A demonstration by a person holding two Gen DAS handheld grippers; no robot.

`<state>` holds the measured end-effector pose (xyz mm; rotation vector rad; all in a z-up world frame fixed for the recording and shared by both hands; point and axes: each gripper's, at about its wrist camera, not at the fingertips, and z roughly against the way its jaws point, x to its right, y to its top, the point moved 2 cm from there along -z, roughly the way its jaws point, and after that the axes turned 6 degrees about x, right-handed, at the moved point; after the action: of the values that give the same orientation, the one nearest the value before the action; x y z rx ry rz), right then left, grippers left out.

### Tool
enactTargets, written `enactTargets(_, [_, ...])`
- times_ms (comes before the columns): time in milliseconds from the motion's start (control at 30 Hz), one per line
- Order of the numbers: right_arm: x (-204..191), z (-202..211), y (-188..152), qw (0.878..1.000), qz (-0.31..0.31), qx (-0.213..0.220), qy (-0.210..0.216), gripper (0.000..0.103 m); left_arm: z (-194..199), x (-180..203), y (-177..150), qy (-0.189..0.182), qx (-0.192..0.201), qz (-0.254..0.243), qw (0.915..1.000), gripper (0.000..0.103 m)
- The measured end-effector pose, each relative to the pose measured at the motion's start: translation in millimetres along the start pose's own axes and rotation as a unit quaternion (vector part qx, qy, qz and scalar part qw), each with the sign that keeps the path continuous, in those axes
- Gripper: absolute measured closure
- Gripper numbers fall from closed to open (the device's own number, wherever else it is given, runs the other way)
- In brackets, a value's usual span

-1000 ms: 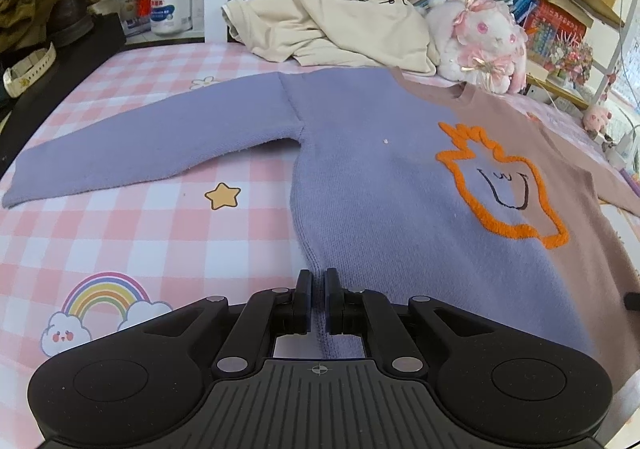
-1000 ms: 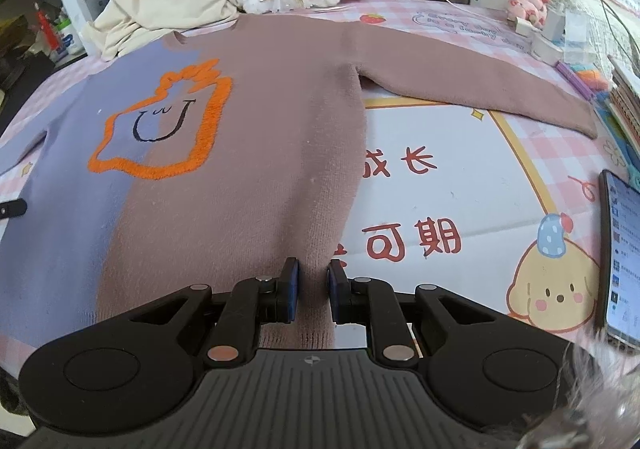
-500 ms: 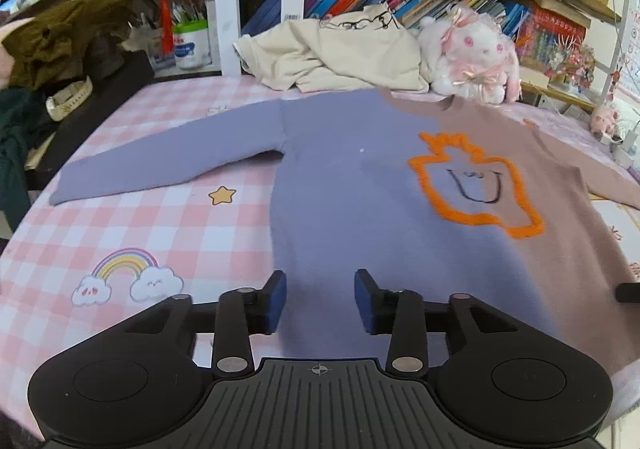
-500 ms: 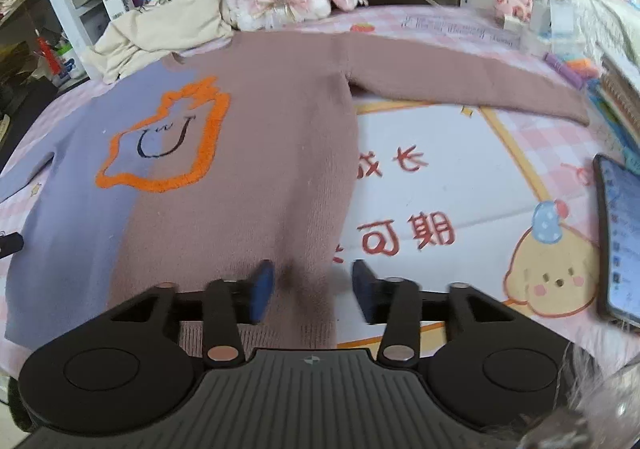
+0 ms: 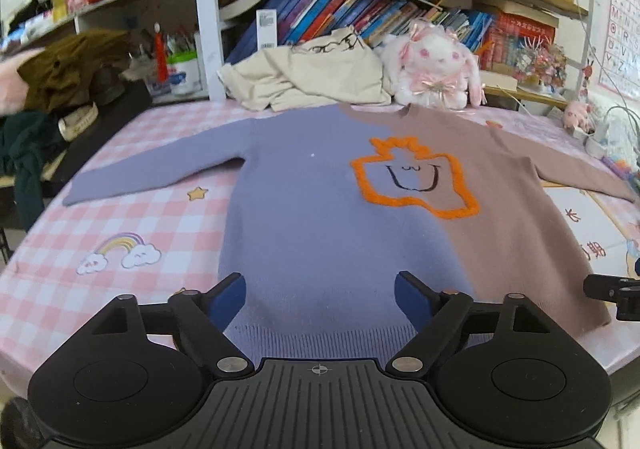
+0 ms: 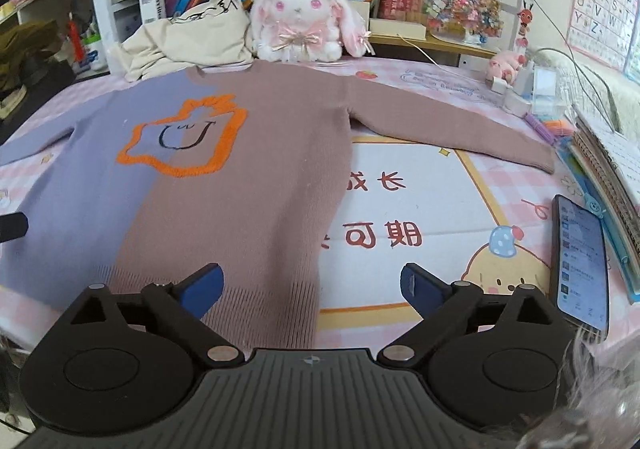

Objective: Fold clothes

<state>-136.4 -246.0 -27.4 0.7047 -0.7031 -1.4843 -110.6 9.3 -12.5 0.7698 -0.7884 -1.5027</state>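
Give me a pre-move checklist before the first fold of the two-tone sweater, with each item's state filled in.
1. Sweater lies flat, front up, on the table: ok.
2. Both sleeves spread out to the sides, purple sleeve and brown sleeve: ok.
3. Left gripper free of cloth: ok, jaws opening, nothing pinched, hem only lying below them.
4. Right gripper free of cloth: ok, jaws opening above the brown hem corner.
5. Phone clear of the brown sleeve's fold path: ok, it lies apart from the sweater.
6. Cream garment and plush bunny clear of the collar: cannot tell, they sit right at it.
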Motion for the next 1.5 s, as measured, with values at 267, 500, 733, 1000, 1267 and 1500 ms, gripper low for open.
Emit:
enactTargets(267, [-8.6, 5.4, -3.0, 1.0, 0.016, 0.004, 0.007, 0.005, 6.6, 2.2, -7.9, 0.005, -0.004, -0.003, 1.0, 0.012])
enactTargets(500, [-22.2, 5.0, -1.3, 1.0, 0.02, 0.004, -0.004, 0.004, -0.1, -7.0, -7.4, -0.006, -0.007, -0.01, 0.9999, 0.011])
enactTargets(733, [-51.3, -2.3, 2.5, 0.999, -0.005, -0.004, -0.034, 0.004, -13.8, -29.6, -1.4, -0.048, -0.001, -0.046, 0.9978, 0.011])
enactTargets(1000, [-110.8, -5.7, 12.2, 0.998, -0.009, 0.001, -0.061, 0.002, -36.5, -75.1, 12.9, -0.092, -0.002, -0.073, 0.9931, 0.01])
enactTargets(1267, [-161.7, -17.6, 15.2, 0.997, -0.019, -0.003, -0.073, 0.002, -55.1, -122.2, 21.2, -0.107, 0.0, -0.081, 0.991, 0.01])
enactTargets(1500, [-199.2, -25.3, 22.7, 0.998, -0.009, 0.0, -0.07, 0.002, -67.4, -169.3, 26.3, -0.091, 0.0, -0.053, 0.9944, 0.01])
